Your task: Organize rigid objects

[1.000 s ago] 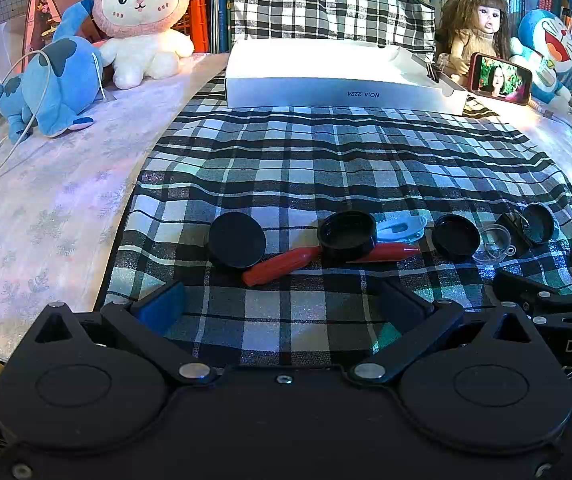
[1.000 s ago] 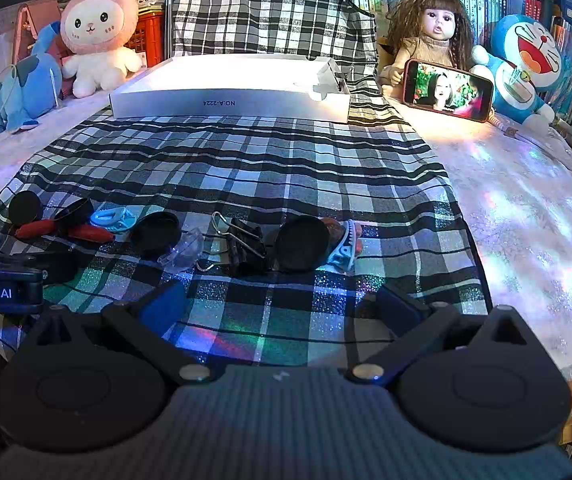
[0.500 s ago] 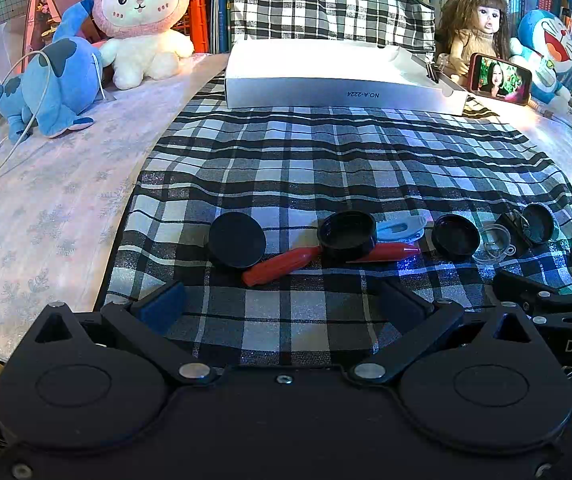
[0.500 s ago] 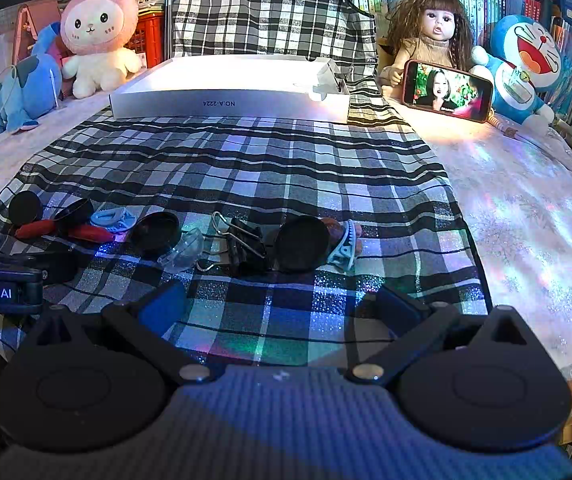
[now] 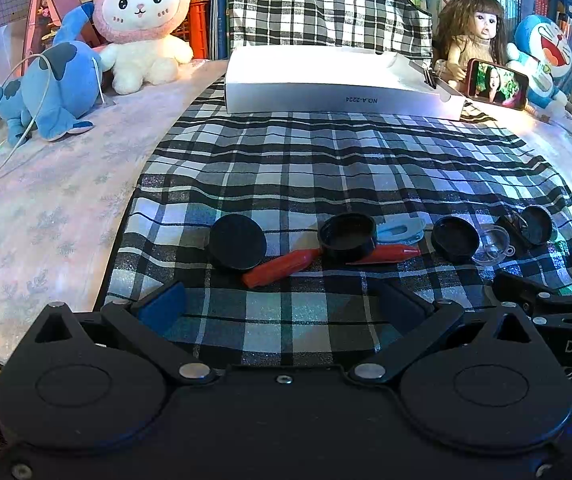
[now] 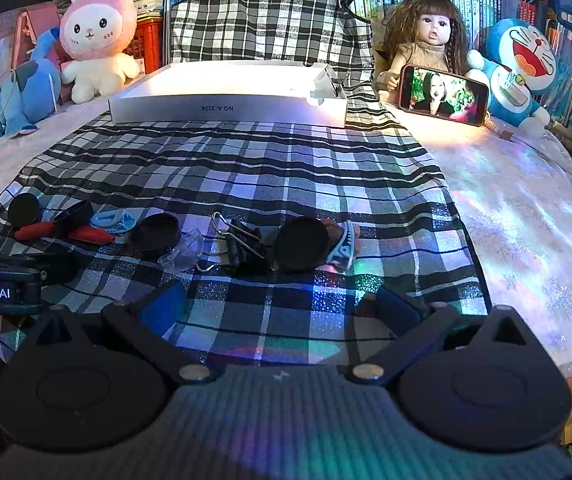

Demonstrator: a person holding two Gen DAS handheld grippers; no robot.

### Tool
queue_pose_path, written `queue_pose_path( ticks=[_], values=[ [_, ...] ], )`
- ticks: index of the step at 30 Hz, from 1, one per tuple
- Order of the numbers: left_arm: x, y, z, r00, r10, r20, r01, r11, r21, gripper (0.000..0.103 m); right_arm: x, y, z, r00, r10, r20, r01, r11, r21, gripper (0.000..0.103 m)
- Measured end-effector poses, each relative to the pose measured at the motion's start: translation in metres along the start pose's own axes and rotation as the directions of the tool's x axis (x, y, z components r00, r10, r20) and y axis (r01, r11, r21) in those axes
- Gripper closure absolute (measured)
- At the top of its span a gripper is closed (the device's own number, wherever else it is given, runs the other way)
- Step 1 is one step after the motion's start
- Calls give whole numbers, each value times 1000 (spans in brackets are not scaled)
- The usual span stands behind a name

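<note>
A row of small items lies on the checked cloth (image 5: 325, 168). In the left wrist view I see a black lid (image 5: 237, 242), a red pointed piece (image 5: 280, 268), an upturned black cap (image 5: 347, 237), a pale blue clip (image 5: 399, 229), another black cap (image 5: 454, 239) and a clear plastic cup (image 5: 493, 245). The right wrist view adds a black binder clip (image 6: 244, 247), a black disc (image 6: 301, 244) and a small blue-white striped item (image 6: 343, 245). My left gripper (image 5: 282, 304) and right gripper (image 6: 282, 306) both hover open just short of the row, holding nothing.
A shallow white box (image 5: 337, 80) stands at the cloth's far edge. Behind it sit a pink rabbit plush (image 5: 140, 24), a blue plush (image 5: 52, 88), a doll (image 6: 425, 40) and a phone (image 6: 441, 94) playing video. Bare pale tablecloth (image 6: 525, 208) extends to the right.
</note>
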State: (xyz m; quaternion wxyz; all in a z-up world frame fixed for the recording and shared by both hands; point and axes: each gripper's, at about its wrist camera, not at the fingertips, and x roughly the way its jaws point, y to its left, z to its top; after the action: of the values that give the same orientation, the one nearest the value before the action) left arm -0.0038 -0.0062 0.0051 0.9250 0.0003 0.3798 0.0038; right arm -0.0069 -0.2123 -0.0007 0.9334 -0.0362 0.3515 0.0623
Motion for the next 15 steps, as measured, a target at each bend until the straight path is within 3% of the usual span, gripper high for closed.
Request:
queue_pose_path(
  ticks=[9, 15],
  values=[
    [0, 2, -9, 998, -1, 59, 0, 1000, 9, 0, 0, 1, -6, 999, -10, 45, 9, 1000, 14, 0],
    [-1, 4, -14, 996, -12, 89, 11, 1000, 18, 0, 0, 3, -15, 992, -28, 122, 24, 999, 32, 0]
  ],
)
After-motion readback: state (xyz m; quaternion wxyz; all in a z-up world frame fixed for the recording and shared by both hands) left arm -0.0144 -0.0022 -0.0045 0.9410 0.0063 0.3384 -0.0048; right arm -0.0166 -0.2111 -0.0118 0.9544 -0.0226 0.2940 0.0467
